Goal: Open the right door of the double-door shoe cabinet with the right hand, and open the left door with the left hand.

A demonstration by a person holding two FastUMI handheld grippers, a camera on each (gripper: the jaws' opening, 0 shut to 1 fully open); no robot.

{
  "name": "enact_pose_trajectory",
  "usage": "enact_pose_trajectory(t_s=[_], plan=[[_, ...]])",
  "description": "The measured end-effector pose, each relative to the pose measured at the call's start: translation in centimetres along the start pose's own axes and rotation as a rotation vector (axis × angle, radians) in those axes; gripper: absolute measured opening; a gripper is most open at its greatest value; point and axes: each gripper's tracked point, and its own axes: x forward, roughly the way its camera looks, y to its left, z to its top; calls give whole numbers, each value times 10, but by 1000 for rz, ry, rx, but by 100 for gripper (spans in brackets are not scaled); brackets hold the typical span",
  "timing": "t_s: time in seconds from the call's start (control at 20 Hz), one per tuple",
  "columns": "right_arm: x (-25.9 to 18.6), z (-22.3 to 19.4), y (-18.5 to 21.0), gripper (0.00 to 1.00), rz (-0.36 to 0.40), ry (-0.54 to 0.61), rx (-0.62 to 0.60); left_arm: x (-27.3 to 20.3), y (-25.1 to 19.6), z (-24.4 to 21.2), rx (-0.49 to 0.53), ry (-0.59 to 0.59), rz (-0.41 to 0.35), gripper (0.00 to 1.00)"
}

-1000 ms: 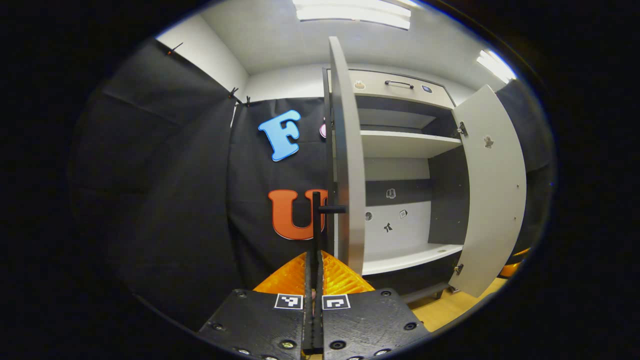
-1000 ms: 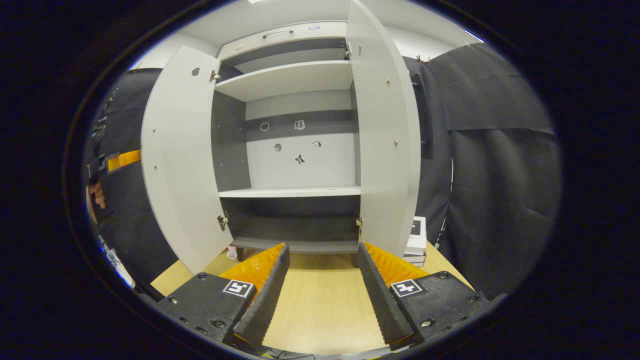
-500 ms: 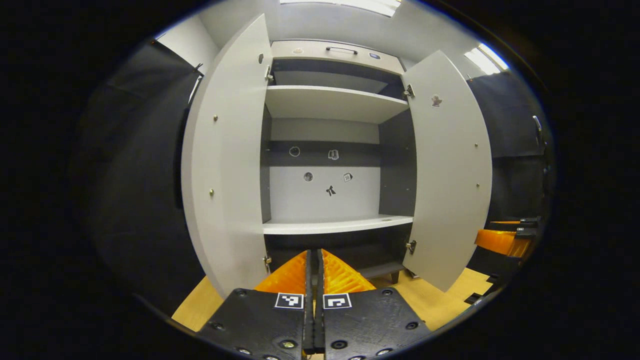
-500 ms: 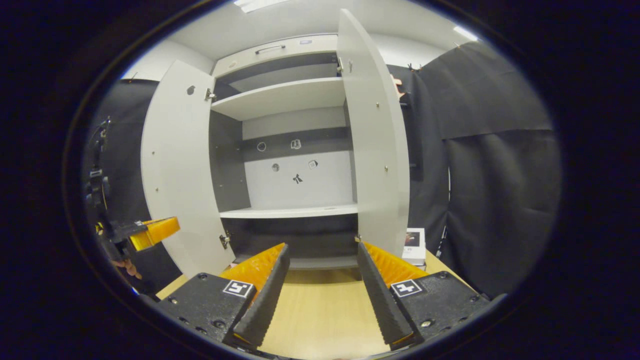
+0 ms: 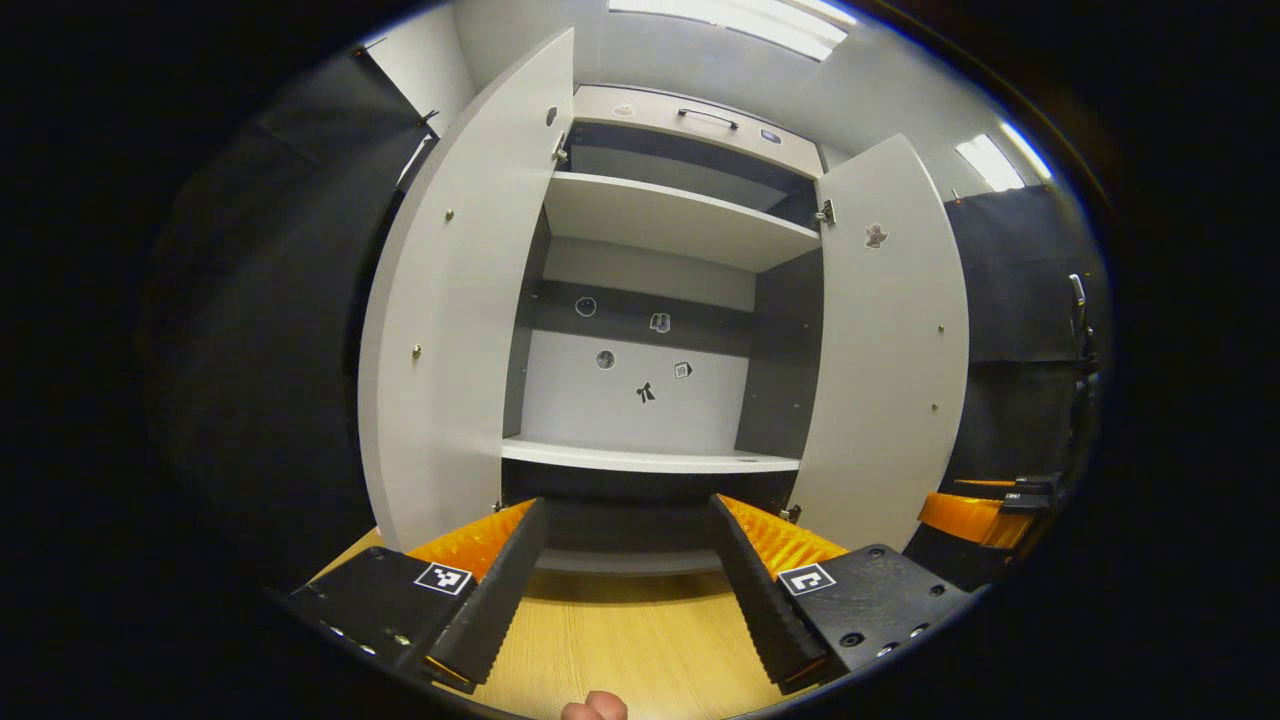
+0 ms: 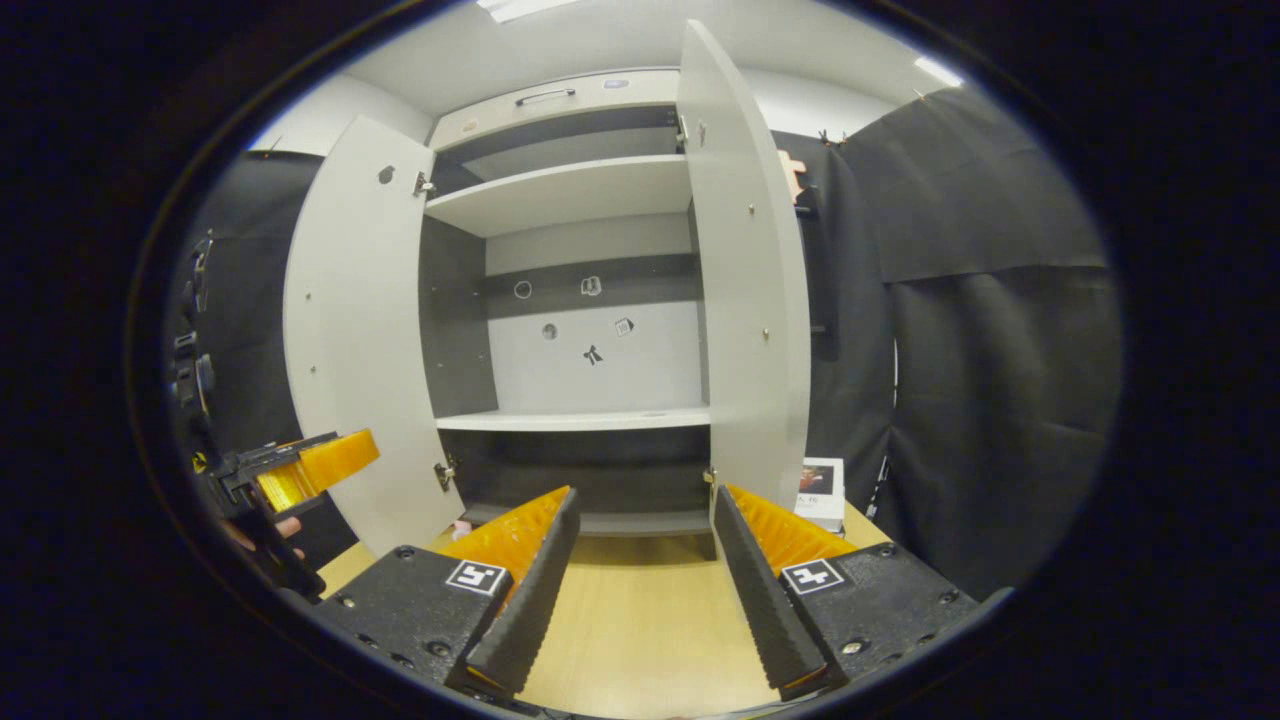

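The shoe cabinet stands with both doors swung wide. In the left gripper view its left door and right door flank bare shelves. My left gripper is open, low in front of the cabinet, holding nothing. My right gripper shows at the far right of that view. In the right gripper view the left door and right door also stand open. My right gripper is open above the floor and touches nothing. The left gripper shows at the left edge, held by a hand.
Wooden floor runs in front of the cabinet. A white box stands by the cabinet's right foot. A drawer with a handle tops the cabinet. Small stickers mark the back panel. Black cloth hangs on both sides.
A second ago my left gripper was shut on the left door's handle. It has since let go, drawn back to face the cabinet, and opened. The right gripper has barely moved.
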Motion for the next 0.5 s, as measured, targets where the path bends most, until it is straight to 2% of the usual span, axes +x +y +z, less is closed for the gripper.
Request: enact_pose_trajectory(t_s=[0.35,0.45,0.5], plan=[[-3,15,2,86,2,-58,-3,-6,18,15,77,-41,72,95],[-4,18,5,83,8,-75,-12,-7,21,18,87,-41,90,95],[-6,18,6,86,11,-81,-16,-9,22,20,90,-38,96,95]])
